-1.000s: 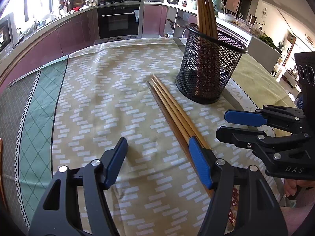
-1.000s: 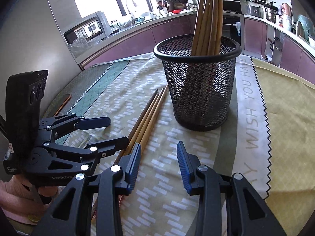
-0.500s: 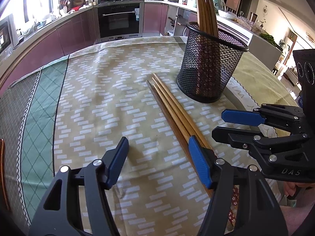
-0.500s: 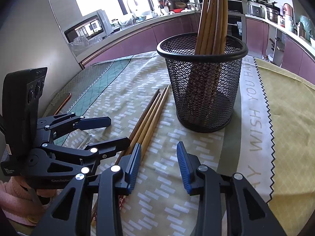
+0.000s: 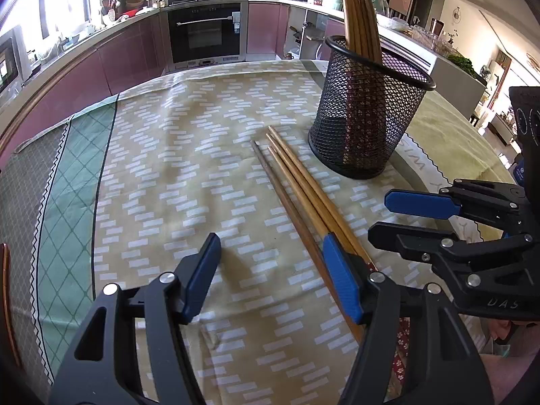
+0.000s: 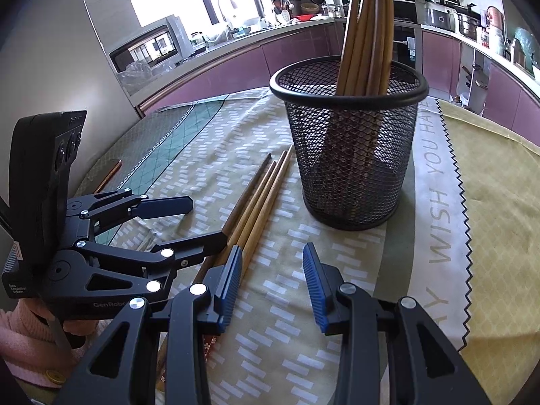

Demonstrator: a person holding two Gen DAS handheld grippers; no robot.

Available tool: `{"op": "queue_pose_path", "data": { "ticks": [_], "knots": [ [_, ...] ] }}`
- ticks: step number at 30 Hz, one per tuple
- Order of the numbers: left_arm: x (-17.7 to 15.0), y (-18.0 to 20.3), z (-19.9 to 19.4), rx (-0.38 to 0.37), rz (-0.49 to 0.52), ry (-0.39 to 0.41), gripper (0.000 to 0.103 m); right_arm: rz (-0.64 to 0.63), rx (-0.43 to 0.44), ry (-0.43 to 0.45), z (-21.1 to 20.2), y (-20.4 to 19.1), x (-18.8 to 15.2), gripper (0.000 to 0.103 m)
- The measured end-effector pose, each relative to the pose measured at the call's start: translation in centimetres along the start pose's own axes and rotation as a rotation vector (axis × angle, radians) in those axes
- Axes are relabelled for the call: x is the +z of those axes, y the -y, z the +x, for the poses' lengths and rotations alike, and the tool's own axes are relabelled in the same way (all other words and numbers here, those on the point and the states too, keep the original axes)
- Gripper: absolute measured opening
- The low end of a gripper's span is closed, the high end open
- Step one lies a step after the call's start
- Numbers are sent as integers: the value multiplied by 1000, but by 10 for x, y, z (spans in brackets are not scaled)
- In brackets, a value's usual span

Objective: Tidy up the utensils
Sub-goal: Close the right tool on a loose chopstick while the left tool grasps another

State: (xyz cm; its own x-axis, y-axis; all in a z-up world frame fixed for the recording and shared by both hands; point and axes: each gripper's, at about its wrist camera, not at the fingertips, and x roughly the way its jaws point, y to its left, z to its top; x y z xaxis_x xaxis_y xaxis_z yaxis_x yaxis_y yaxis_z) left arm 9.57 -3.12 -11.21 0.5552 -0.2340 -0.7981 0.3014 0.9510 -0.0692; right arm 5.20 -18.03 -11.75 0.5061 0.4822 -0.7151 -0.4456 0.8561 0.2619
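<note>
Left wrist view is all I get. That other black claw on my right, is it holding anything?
Observer: No. The right wrist view shows the right gripper open, with only tablecloth between its pads. The loose chopsticks pass beneath its left finger.
Visitor: I see a few letters on the cloth. What do they say?
Observer: Beside the mesh holder it reads "WISH YOU HA", and then the lettering runs behind the holder's rim.
Visitor: Who is carrying my claw?
Observer: Someone in a pink sleeve holds the left gripper from below.

Three chopsticks [image 5: 300,185] flat — beside mesh holder [image 5: 368,118].
</note>
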Motion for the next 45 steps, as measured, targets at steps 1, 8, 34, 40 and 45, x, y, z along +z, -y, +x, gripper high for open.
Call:
{"op": "queue_pose_path", "data": {
  "ticks": [1, 8, 34, 40, 45],
  "knots": [
    [0, -1, -1, -7, -1, 1, 57, -3, 2, -2, 1, -1, 1, 35],
    [-2, -8, -4, -37, -20, 1, 34, -32, -4, -15, 8, -9, 4, 35],
    [2, -8, -1, -17, -37, 4, 28, -69, -110, -44, 32, -20, 20, 18],
    [1, -9, -1, -37, -66, 10, 14, 6, -67, -29, 30, -8, 20, 6],
    [-2, -10, -5, -36, -88, 21, 9, 47, -41, 9, 19, -1, 18, 6]
  ]
}}
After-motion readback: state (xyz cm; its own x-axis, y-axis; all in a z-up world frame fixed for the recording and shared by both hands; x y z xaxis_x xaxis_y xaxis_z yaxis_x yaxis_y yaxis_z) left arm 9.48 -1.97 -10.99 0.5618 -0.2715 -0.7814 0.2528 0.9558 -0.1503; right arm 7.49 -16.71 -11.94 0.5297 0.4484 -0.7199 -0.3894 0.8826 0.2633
